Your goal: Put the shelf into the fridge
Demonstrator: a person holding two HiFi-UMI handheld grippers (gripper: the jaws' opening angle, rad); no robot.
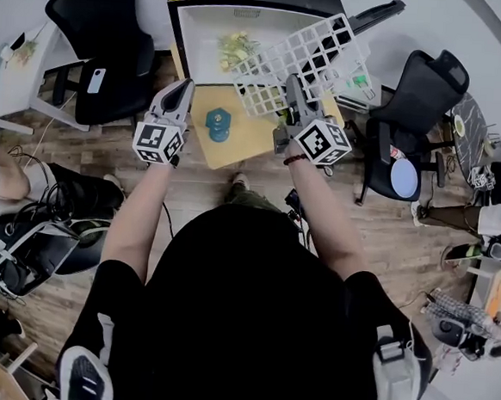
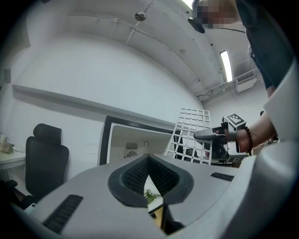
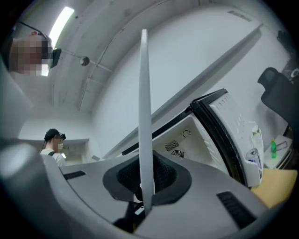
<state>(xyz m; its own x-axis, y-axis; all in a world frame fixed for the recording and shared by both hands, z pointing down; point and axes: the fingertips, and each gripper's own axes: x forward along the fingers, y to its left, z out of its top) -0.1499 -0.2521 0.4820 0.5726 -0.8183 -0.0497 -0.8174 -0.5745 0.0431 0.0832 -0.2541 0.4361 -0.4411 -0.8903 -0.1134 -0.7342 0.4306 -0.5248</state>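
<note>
The white wire grid shelf (image 1: 303, 59) hangs tilted in the air in front of the open fridge (image 1: 214, 21), whose white inside holds a small green plant (image 1: 234, 49). My right gripper (image 1: 291, 84) is shut on the shelf's near edge. In the right gripper view the shelf (image 3: 144, 107) stands edge-on between the pads, rising from the right gripper (image 3: 145, 189). My left gripper (image 1: 182, 88) is off to the shelf's left, shut and holding nothing. The left gripper view shows the left gripper (image 2: 149, 162), the shelf (image 2: 190, 134) and the fridge (image 2: 122, 142) beyond it.
A low yellow table (image 1: 242, 141) with a blue object (image 1: 218, 123) stands below the fridge opening. The fridge door (image 1: 368, 19) swings open to the right, with bottles in its rack. Black chairs (image 1: 103, 41) (image 1: 419, 92) flank the fridge. A seated person (image 1: 6, 176) is at the left.
</note>
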